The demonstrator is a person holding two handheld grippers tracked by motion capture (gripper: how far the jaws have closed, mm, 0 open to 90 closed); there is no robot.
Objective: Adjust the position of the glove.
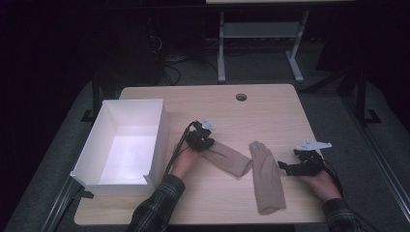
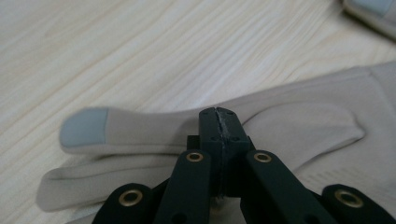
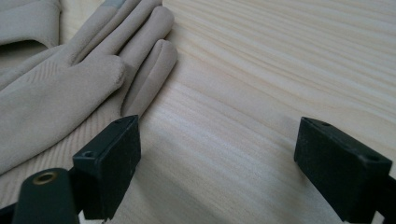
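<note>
Two beige gloves lie on the wooden table (image 1: 270, 116). The left glove (image 1: 227, 159) (image 2: 303, 126) lies flat, one finger ending in a grey tip (image 2: 84, 126). My left gripper (image 1: 200, 141) (image 2: 219, 116) is at that glove's left end with its jaws shut; a thin pale strip of fabric shows in the seam between the pads. The right glove (image 1: 266, 179) (image 3: 56, 93) lies lengthwise beside my right gripper (image 1: 290, 168) (image 3: 219, 144). That gripper stands open just above bare wood, the glove's fingers close to its left jaw and not touching it.
A white open box (image 1: 159, 130) stands at the table's left side, right beside my left hand. A round cable hole (image 1: 241, 97) sits near the far edge. Behind the table, a metal desk frame (image 1: 221, 53) stands on the dark floor.
</note>
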